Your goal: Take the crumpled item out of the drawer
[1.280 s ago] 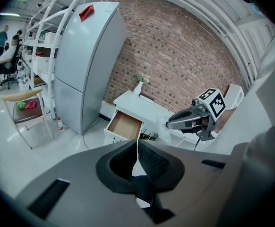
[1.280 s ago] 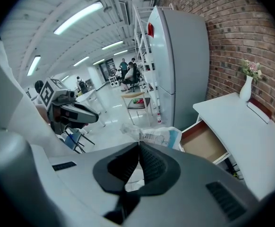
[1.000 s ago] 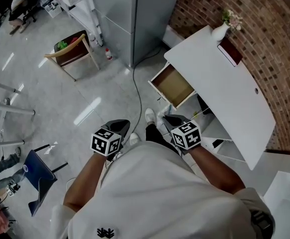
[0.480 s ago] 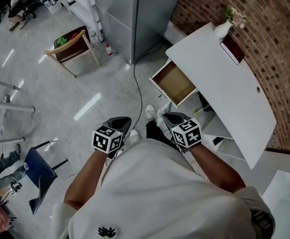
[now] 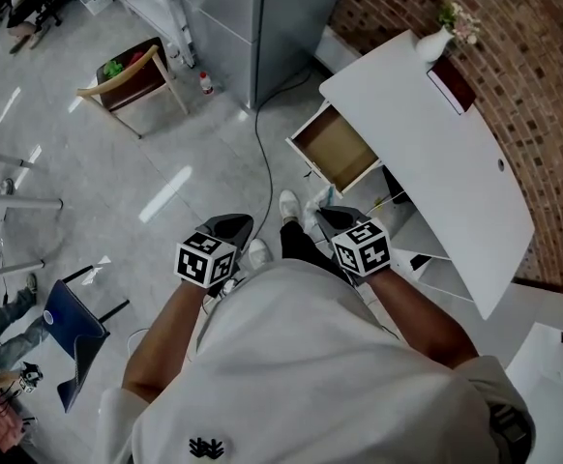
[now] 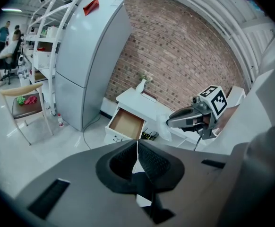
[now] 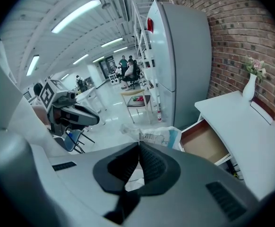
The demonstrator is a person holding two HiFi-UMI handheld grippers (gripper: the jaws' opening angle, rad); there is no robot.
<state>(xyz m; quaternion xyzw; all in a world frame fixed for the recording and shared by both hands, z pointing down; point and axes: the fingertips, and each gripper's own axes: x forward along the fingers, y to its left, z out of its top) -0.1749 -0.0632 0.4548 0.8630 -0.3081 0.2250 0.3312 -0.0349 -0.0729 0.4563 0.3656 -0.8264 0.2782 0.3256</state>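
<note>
Barely moved vs 1 s ago. R gripper (image 7: 138,144) fingers pinch crumpled plastic bag (image 7: 158,136); L gripper (image 6: 137,144) fingers closed, empty. Drawer (image 5: 335,149) open at 12 o'clock.

Crumpled item (image 7: 155,135): translucent white plastic wrapper with a blue patch and dark print, scrunched and creased.
Item position: sticking out past the tips of the right gripper (image 7: 138,144), whose closed jaws are pinching its near edge; hanging in the air, clear of the drawer.
Drawer (image 5: 335,150): standing pulled out from under the white surface (image 5: 436,162), showing its tan wooden bottom.
</note>
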